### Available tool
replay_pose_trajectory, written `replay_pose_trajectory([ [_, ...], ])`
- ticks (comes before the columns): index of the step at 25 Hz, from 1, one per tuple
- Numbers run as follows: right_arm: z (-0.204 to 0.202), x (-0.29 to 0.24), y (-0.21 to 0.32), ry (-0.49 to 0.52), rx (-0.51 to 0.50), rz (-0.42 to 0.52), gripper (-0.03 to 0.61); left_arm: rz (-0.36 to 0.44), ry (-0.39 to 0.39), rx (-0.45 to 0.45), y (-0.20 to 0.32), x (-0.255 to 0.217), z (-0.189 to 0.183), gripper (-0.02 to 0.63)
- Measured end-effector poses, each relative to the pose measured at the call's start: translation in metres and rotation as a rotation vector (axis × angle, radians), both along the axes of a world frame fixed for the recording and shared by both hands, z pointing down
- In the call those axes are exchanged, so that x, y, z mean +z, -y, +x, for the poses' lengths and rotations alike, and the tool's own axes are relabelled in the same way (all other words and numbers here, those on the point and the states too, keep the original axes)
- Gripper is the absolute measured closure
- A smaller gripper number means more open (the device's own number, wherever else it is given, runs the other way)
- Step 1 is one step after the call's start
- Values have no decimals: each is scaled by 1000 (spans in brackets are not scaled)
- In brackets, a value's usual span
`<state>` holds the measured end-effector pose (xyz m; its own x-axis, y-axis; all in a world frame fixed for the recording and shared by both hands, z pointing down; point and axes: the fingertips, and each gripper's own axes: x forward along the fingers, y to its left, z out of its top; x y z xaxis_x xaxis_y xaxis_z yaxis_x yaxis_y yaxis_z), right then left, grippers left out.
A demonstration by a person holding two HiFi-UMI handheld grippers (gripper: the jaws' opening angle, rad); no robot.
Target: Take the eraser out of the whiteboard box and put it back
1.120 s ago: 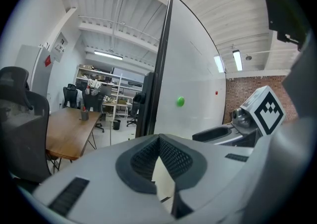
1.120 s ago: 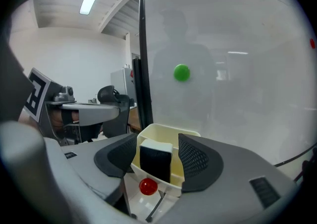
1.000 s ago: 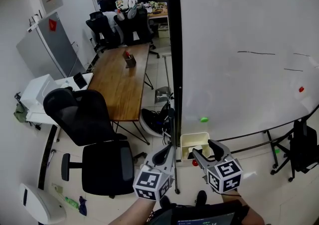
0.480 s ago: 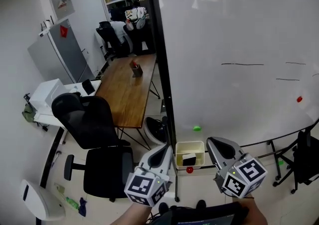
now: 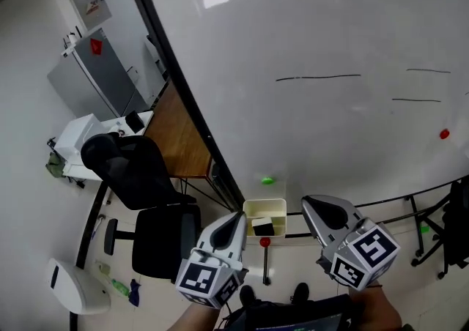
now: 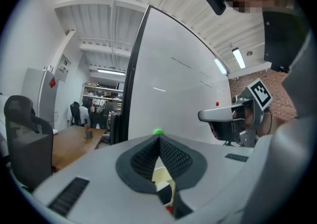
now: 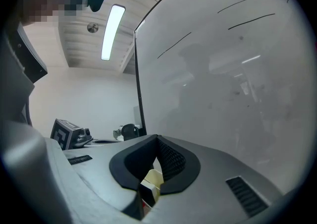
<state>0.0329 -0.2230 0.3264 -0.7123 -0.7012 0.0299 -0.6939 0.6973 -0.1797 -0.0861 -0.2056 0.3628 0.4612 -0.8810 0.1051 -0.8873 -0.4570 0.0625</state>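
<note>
A cream whiteboard box (image 5: 265, 208) hangs at the bottom edge of the whiteboard (image 5: 330, 44). The black eraser (image 5: 263, 228) lies inside it. My left gripper (image 5: 236, 219) is shut and empty, its tip just left of the box. My right gripper (image 5: 315, 203) is shut and empty, a little to the right of the box and apart from it. In the left gripper view the shut jaws (image 6: 159, 139) point along the board, with the box (image 6: 161, 176) showing below the pads. The right gripper view shows shut jaws (image 7: 157, 139) and the box (image 7: 151, 180) low down.
A green magnet (image 5: 267, 180) sits on the board above the box, a red one (image 5: 264, 242) just below it and another (image 5: 444, 134) at the far right. A black office chair (image 5: 135, 176) and a wooden table (image 5: 179, 143) stand to the left.
The right gripper stood open at the box, then shut and drew back to the right. Both grippers have risen. The view has swung towards the whiteboard.
</note>
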Motion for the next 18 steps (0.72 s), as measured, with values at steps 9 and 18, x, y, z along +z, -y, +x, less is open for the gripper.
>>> replay_pose_trajectory([
  [9, 44, 9, -14, 63, 22, -12, 563, -14, 28, 32, -28, 7, 42, 583],
  [18, 41, 4, -80, -69, 158, 4, 563, 27, 37, 96, -76, -6, 25, 584],
])
